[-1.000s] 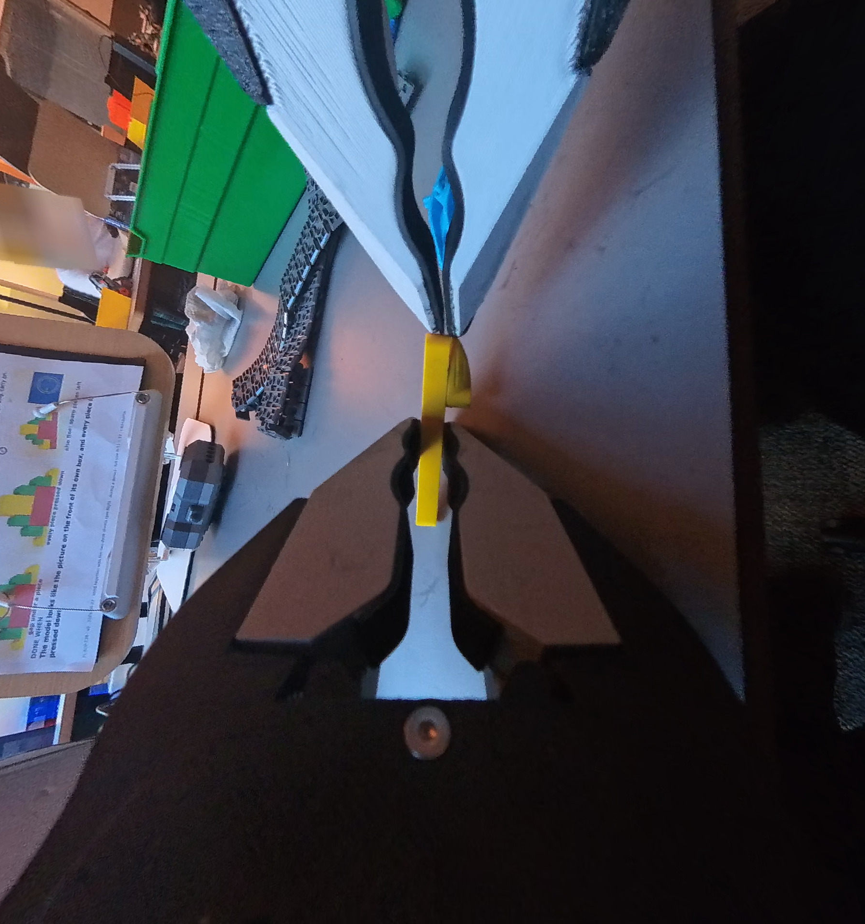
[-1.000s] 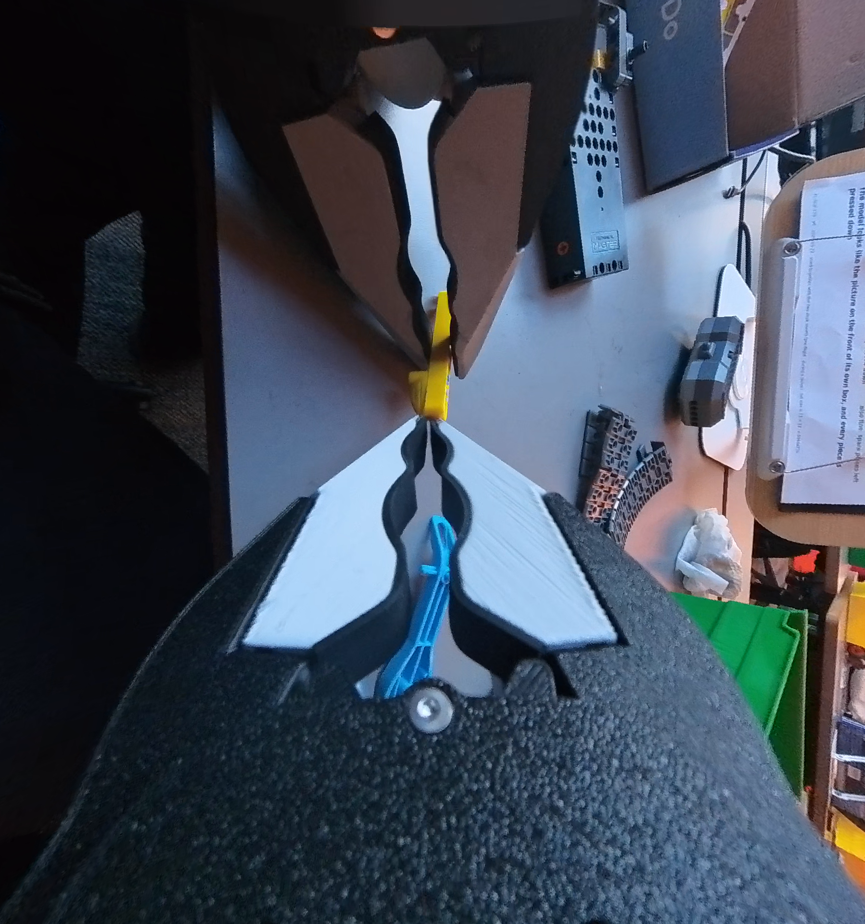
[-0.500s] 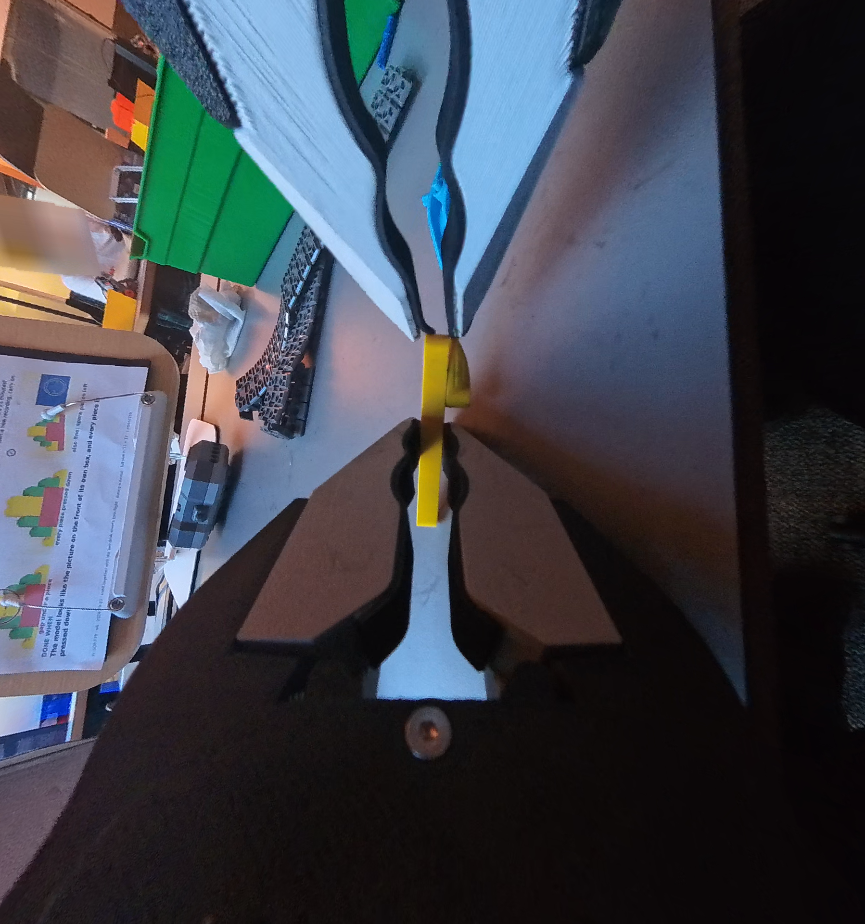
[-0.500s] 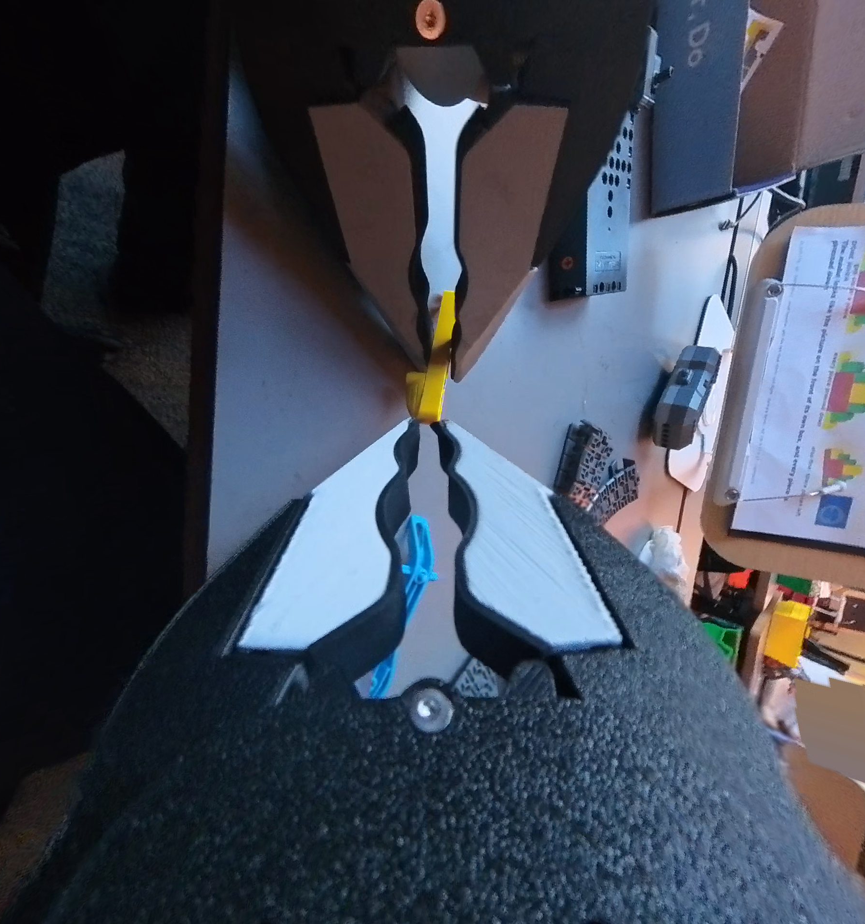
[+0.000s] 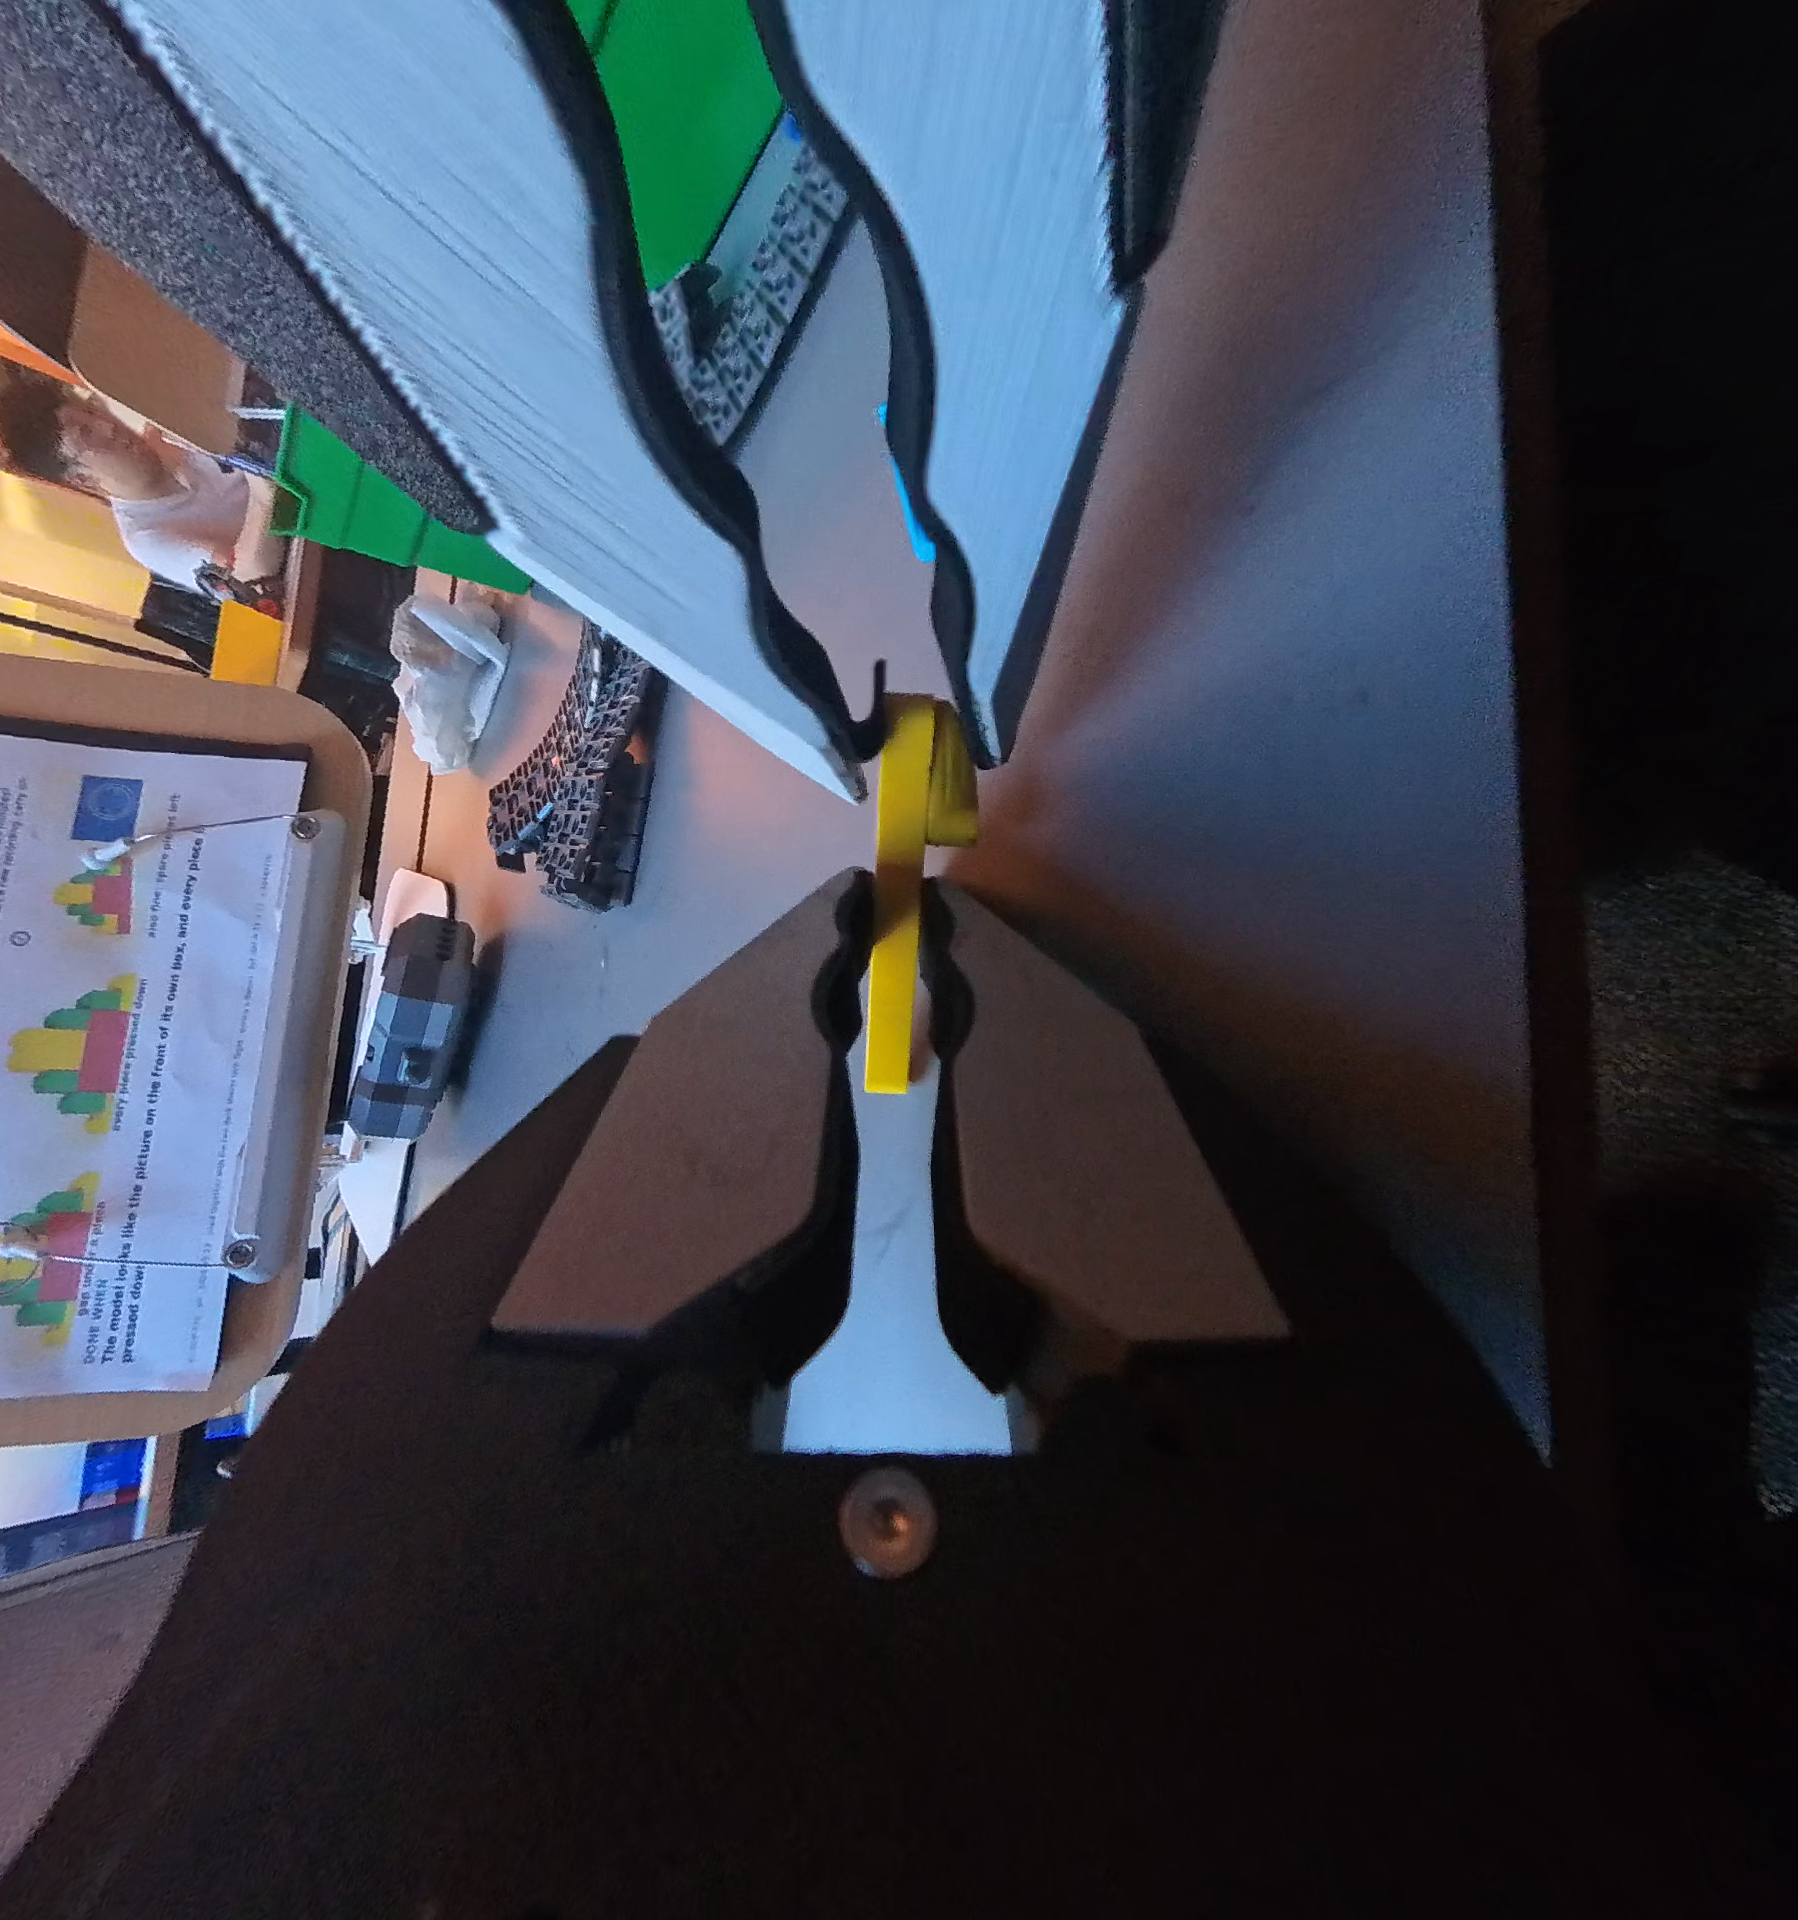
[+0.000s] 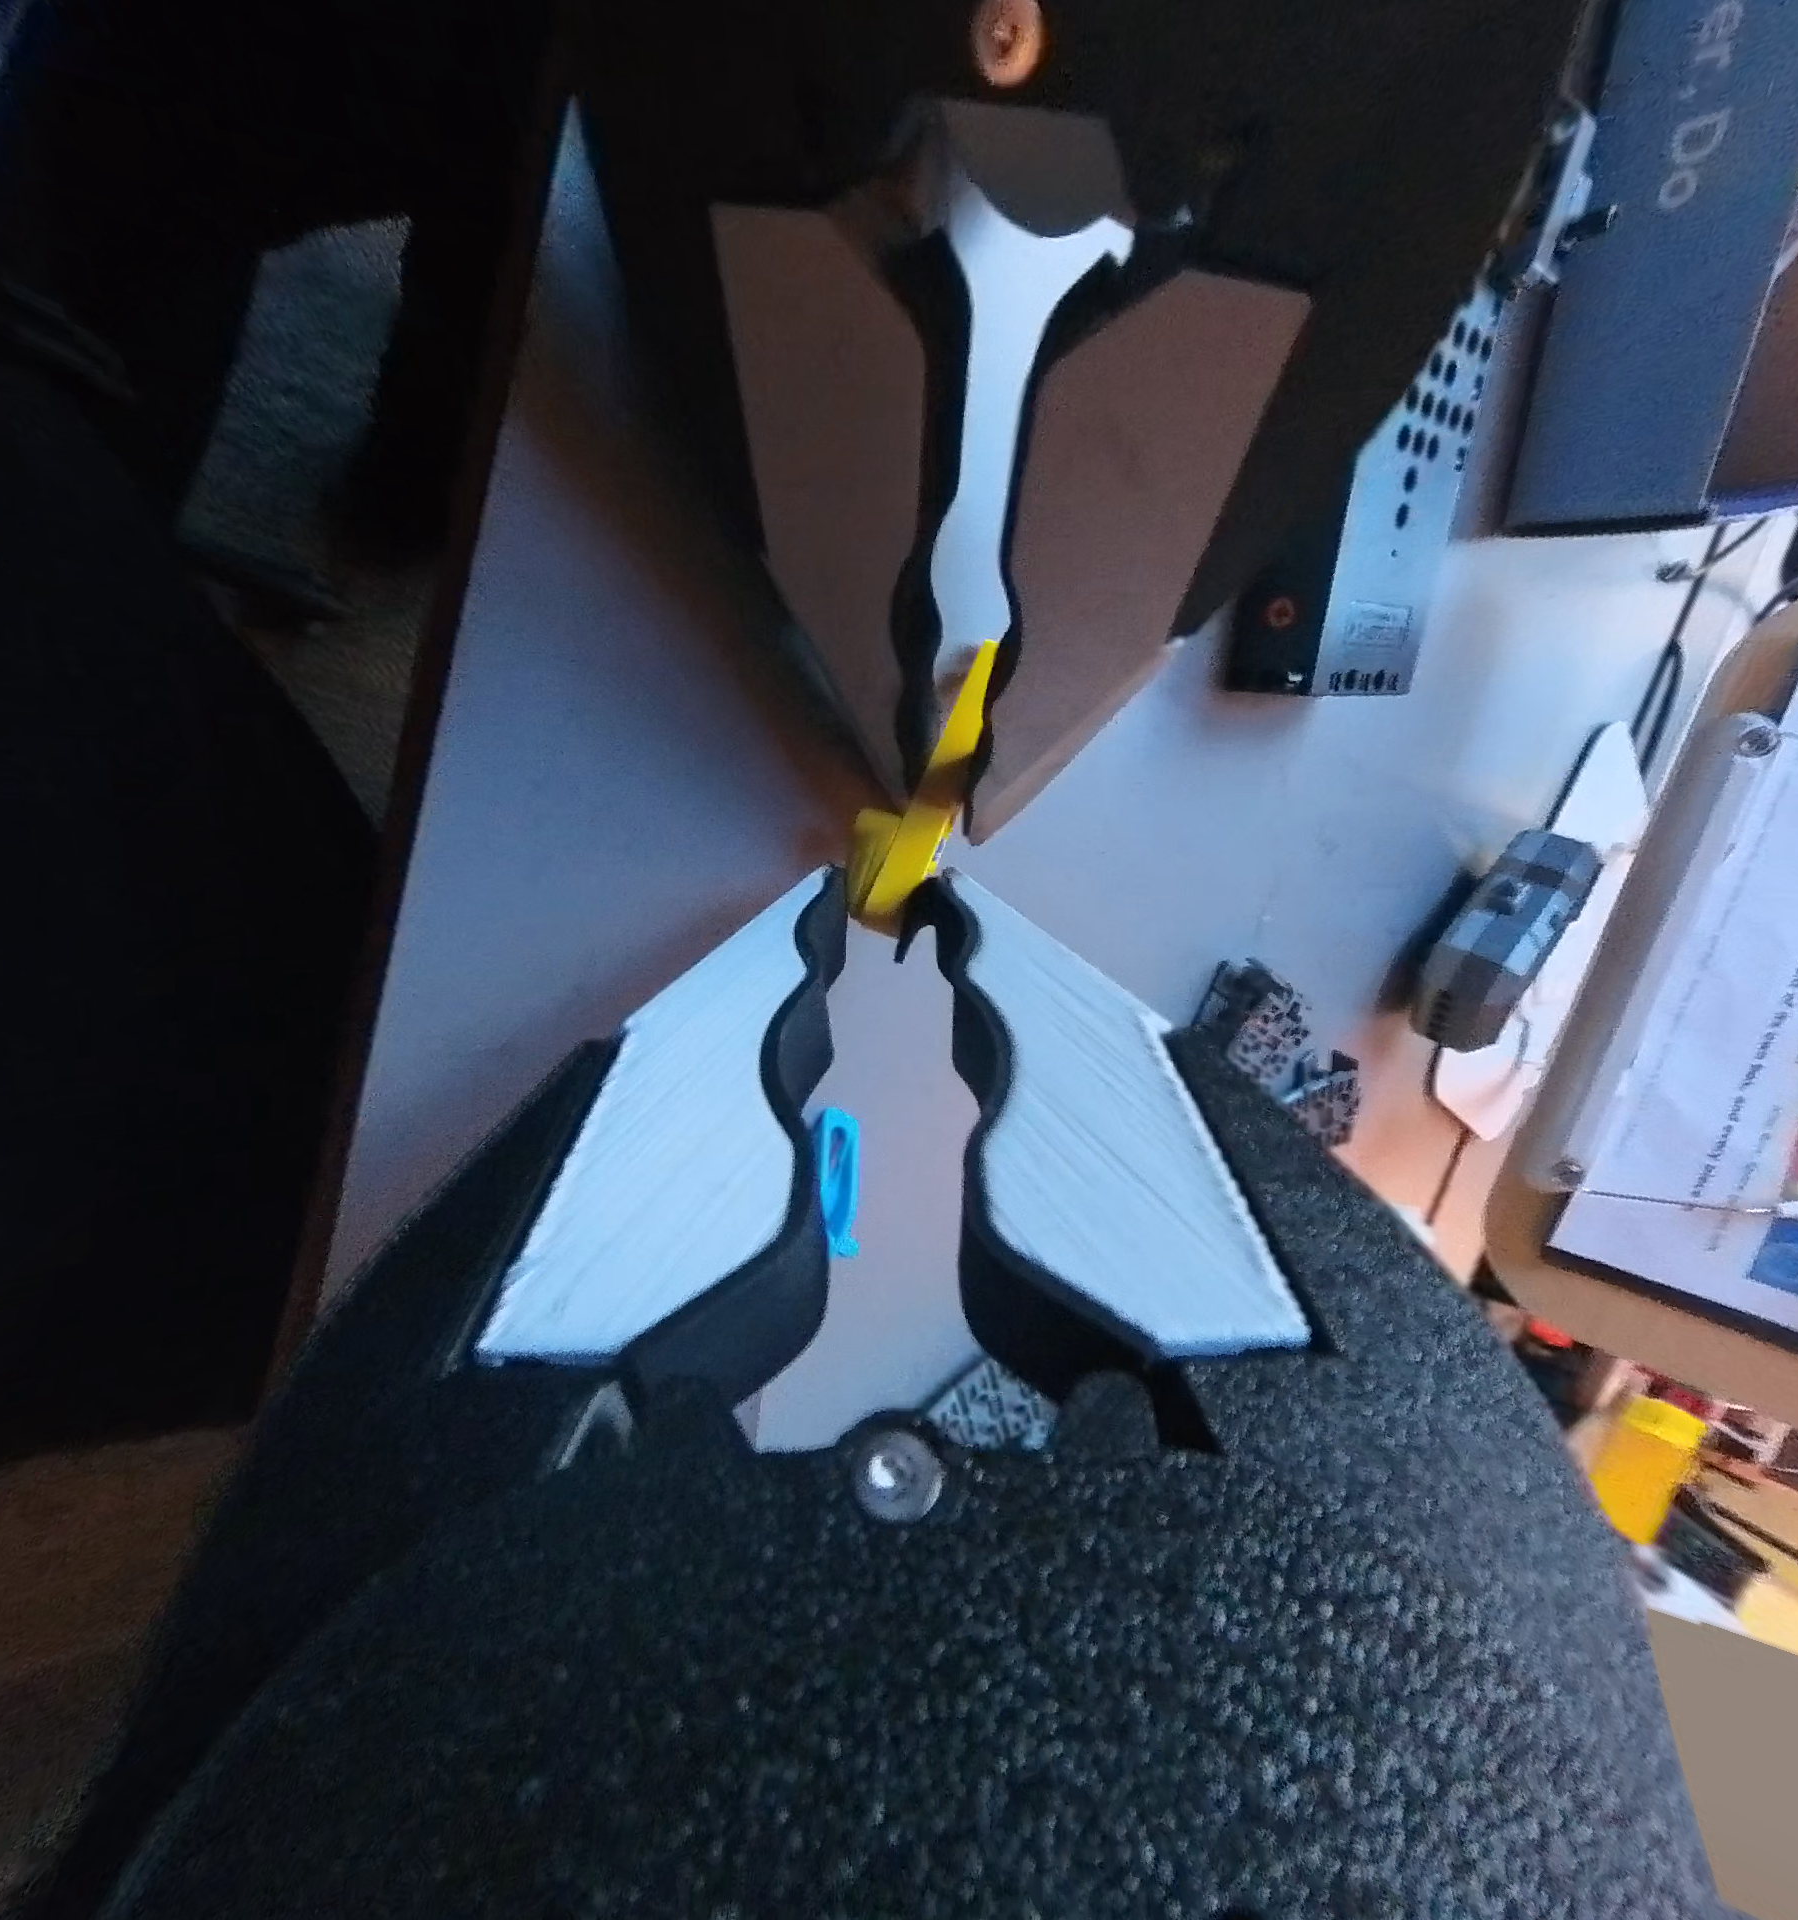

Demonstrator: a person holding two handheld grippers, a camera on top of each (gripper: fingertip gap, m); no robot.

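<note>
My left gripper, with brown fingers, is shut on a flat yellow piece held edge-on above the grey table. The piece's rounded end sticks out past the tips. My right gripper, with white fingers, faces it, jaws apart, its tips on either side of that yellow end. The right gripper also shows in the left wrist view, and the left gripper in the right wrist view. A small blue piece sits by the right gripper's left pad; I cannot tell if it touches.
A green bin, black track pieces, crumpled paper and a small grey block lie on the table's far side. A clipboard with a picture sheet stands beyond. A black perforated box is behind the left gripper. The table edge is close. Only a small space, under 4 cm, lies between the two pairs of fingers.
The right gripper's jaws have opened from shut and now straddle the yellow piece's end. The blue piece is no longer clamped between its fingers. The left gripper stays still.
</note>
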